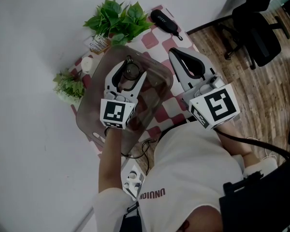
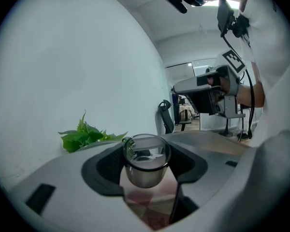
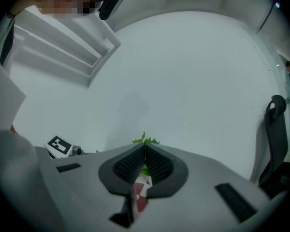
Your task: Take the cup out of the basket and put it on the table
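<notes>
The cup [image 2: 145,172] sits clamped between the left gripper [image 2: 146,153] jaws.

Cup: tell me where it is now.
The cup sits left of centre in the head view, gripped between the left gripper's jaws over the basket, near the leafy plant.

Left gripper [image 1: 130,71], forearm extended, jaws clamped on the cup [image 2: 146,161]; right gripper [image 1: 177,53] alongside, jaws together, empty.
</notes>
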The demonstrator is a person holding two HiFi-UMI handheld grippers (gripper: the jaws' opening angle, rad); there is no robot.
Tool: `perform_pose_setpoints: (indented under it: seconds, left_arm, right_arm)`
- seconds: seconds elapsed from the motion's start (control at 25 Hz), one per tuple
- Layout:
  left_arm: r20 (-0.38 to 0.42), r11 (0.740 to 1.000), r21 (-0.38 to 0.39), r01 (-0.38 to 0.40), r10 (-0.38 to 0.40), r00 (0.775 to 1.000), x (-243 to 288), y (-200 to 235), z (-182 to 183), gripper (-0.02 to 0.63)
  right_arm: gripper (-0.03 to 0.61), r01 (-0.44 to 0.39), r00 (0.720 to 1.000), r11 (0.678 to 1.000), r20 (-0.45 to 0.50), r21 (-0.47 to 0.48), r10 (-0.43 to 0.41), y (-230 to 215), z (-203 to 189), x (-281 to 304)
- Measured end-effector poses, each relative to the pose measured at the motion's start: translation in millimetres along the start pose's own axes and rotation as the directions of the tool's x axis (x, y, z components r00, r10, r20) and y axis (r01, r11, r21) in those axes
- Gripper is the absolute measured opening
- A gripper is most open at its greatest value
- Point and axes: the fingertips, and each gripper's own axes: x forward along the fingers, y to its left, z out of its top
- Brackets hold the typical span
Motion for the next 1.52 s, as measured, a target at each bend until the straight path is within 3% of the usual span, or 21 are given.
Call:
perform_pose_setpoints:
  seconds: [1.52]
  left_arm:
    - [0.135,1.0,0.016,-0.01,0.007,0.991,0,-28,82,0.281]
  right_arm:
    - [0.018,0.056,0.998,0.998,0.032,0.034,-0.057,-27,7,-19]
